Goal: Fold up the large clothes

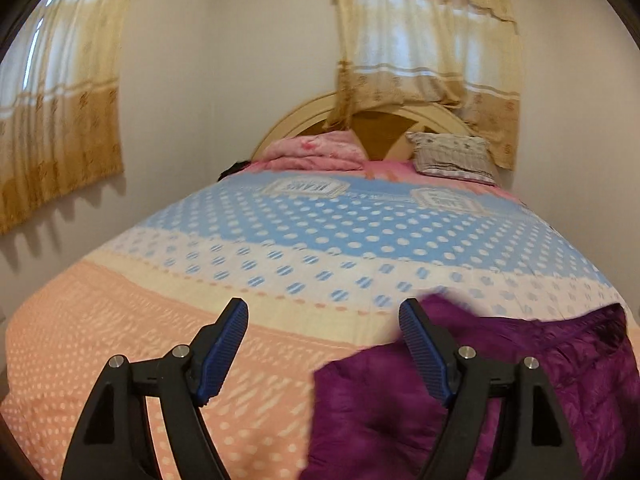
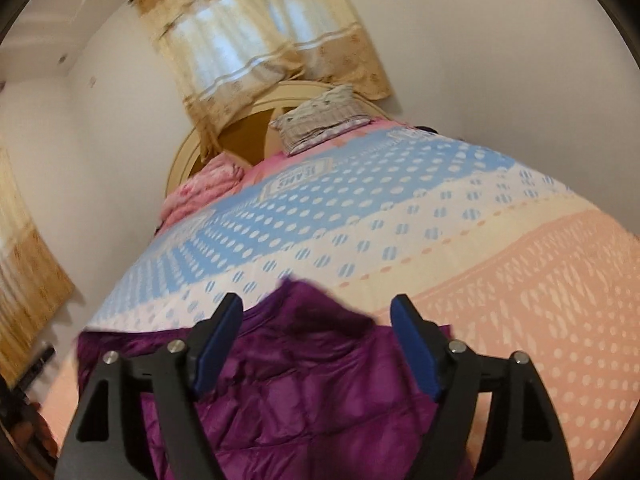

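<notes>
A purple quilted jacket (image 1: 520,368) lies bunched on the near part of the bed, at the lower right of the left wrist view. It also shows in the right wrist view (image 2: 304,380), low and centre. My left gripper (image 1: 324,312) is open and empty, above the bedspread just left of the jacket; its right finger overlaps the jacket's left edge. My right gripper (image 2: 316,308) is open and empty, hovering over the jacket's far edge, with the jacket showing between its fingers.
The bed carries a dotted bedspread (image 1: 280,240) in blue, white and peach bands. A pink blanket (image 1: 316,152) and a grey pillow (image 1: 452,152) lie by the headboard (image 1: 304,116). Curtains (image 1: 424,48) hang behind. Walls close in on both sides.
</notes>
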Demonstrator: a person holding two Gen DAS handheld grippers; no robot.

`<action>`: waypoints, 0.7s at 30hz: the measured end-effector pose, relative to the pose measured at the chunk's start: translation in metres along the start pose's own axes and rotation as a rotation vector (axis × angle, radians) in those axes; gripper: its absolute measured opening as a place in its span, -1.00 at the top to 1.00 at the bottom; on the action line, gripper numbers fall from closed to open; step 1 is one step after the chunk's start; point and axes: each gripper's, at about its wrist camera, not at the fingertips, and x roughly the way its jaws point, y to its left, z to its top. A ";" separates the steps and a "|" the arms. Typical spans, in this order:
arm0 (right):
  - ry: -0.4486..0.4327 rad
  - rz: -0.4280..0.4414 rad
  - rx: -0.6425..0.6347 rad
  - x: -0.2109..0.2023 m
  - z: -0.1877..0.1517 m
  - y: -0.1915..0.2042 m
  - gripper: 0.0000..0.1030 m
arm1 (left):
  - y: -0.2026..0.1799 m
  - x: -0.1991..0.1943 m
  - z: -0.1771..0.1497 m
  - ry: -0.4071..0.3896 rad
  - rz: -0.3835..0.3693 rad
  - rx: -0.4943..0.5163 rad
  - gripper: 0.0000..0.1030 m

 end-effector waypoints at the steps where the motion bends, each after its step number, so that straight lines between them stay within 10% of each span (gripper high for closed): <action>1: 0.027 0.020 -0.050 0.006 -0.005 0.017 -0.55 | -0.011 0.001 -0.001 0.002 -0.014 0.023 -0.52; 10: 0.164 0.030 -0.301 0.066 -0.041 0.085 -0.54 | -0.098 0.054 -0.037 0.105 -0.046 0.264 -0.53; 21: 0.237 -0.010 -0.178 0.106 -0.057 0.044 -0.52 | -0.079 0.114 -0.066 0.271 -0.026 0.148 -0.54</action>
